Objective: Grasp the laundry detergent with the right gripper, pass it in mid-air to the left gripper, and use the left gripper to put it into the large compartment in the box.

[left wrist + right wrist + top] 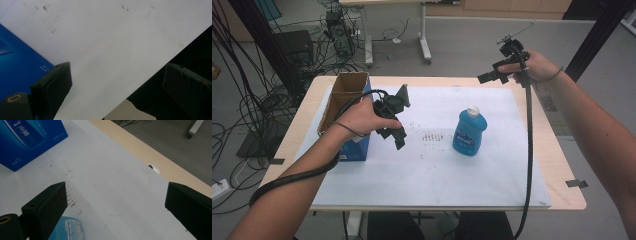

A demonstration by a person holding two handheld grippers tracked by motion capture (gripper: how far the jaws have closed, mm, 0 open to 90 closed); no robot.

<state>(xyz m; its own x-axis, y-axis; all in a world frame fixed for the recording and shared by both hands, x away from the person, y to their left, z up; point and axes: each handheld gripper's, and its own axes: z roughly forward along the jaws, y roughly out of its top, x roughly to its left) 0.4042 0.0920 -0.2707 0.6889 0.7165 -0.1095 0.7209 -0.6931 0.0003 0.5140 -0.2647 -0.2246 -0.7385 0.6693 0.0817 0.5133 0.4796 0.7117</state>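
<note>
Blue bottle [468, 134] stands between both open claws, untouched.

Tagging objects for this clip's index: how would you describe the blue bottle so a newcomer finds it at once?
Start at the white sheet that covers the wooden table. The blue bottle stands upright on it, right of middle, apart from the open blue carton at the sheet's left edge. It alone is rounded translucent plastic with a white cap and a printed label.

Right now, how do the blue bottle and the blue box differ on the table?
The blue bottle is rounded plastic with a white cap, closed, mid-mat; the blue box is square-edged cardboard, its top open, at the mat's left edge. The box stands taller. Both are upright, blue and ungripped.
</note>
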